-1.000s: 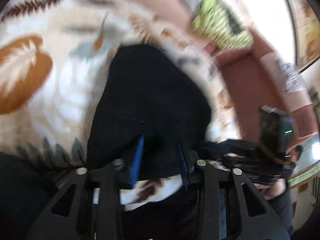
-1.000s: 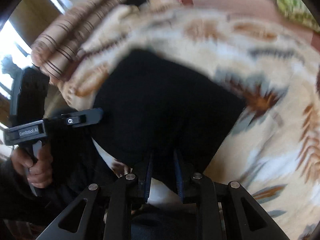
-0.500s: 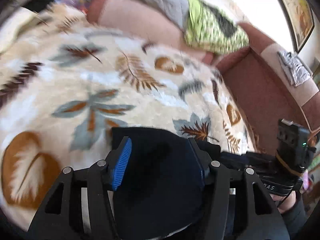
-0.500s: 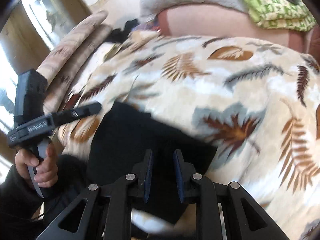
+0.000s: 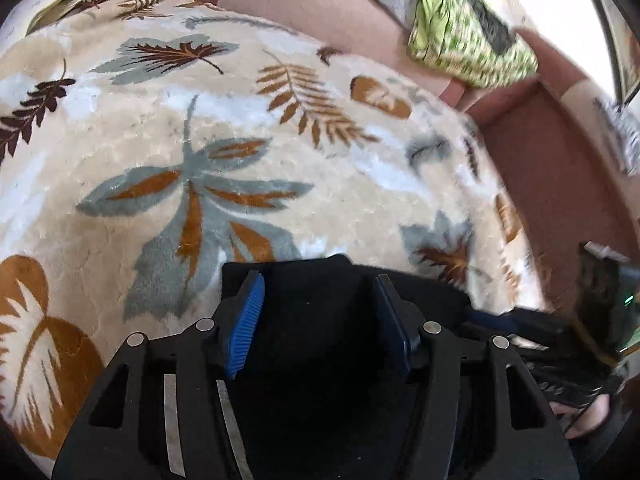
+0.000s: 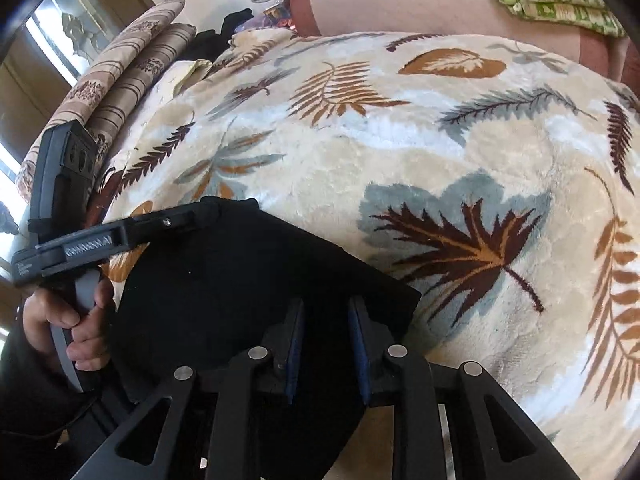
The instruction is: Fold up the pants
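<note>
Plush cream blanket [image 6: 400, 184] printed with brown and grey leaves covers the bed ahead of both grippers, with a pink sofa back [image 5: 304, 4] and a green patterned cloth [image 5: 468, 36] at its far side. Striped cushions [image 6: 132, 64] lie far off to the left in the right wrist view.

Black pants [image 6: 224, 280] lie folded into a flat, roughly square bundle on the near part of the blanket, so no clear long axis shows; one corner points out to the right of the right gripper [image 6: 324, 340].

That gripper stands over the bundle's near right edge, its jaws narrow and opening, with dark cloth showing between them; whether the pads press on it I cannot tell.

Over the bundle's left part is the left gripper [image 5: 316, 316], its jaws standing moderately wide above the cloth, gripping nothing. A hand [image 6: 68, 320] holds its handle.
</note>
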Available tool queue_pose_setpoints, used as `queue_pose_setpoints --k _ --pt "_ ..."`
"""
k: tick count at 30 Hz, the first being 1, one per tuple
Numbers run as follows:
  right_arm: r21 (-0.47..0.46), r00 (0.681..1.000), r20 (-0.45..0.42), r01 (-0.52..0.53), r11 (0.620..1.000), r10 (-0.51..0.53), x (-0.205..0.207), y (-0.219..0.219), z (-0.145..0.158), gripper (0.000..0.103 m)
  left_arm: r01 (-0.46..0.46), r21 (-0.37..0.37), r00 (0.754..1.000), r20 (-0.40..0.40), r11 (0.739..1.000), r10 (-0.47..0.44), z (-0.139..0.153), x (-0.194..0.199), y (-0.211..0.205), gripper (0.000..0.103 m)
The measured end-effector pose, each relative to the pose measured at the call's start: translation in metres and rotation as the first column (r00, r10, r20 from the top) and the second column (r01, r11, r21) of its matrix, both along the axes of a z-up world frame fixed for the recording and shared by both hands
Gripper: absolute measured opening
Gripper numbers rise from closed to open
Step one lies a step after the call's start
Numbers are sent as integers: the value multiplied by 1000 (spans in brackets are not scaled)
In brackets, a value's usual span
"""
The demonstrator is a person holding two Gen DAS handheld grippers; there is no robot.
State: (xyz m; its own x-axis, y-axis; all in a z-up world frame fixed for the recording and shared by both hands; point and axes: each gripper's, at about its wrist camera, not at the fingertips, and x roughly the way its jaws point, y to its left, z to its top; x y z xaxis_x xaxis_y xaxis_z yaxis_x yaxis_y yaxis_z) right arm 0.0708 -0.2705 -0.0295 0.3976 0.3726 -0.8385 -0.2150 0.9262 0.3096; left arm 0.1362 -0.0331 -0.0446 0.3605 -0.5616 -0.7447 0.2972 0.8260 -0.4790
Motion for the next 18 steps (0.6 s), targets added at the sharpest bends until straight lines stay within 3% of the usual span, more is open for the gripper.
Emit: queue_pose_setpoints --k 2,4,5,6,7,8,11,12,18 --pt "0 999 36 8 1000 -8 -6 -1 8 22 -28 -83 1000 11 996 29 9 -2 12 56" --pt "92 995 82 52 994 -60 -23 -13 22 23 -59 -140 997 48 988 66 21 -10 28 62" --pt "153 992 85 80 985 -94 -28 -21 24 30 -76 -159 995 56 984 86 24 -13 35 69" --pt "273 984 60 146 951 -168 -36 -37 25 39 -93 -183 994 47 979 103 25 -17 43 81" --pt "334 975 18 202 921 -220 -40 -48 21 56 -107 -202 994 14 974 112 21 -19 48 82" --pt "368 968 -41 246 896 -249 -43 -57 16 61 -112 -213 994 -20 971 110 17 -20 51 82" --pt "419 956 -231 268 868 -183 -39 -67 -6 61 -117 -235 984 -157 965 82 0 -25 52 82" --pt "430 954 -256 259 865 -158 -37 -68 -10 61 -112 -229 982 -175 967 72 -3 -28 49 82" --pt "463 924 -382 220 858 -31 -22 -64 -48 61 -51 -132 982 -186 990 26 -8 -29 27 83"
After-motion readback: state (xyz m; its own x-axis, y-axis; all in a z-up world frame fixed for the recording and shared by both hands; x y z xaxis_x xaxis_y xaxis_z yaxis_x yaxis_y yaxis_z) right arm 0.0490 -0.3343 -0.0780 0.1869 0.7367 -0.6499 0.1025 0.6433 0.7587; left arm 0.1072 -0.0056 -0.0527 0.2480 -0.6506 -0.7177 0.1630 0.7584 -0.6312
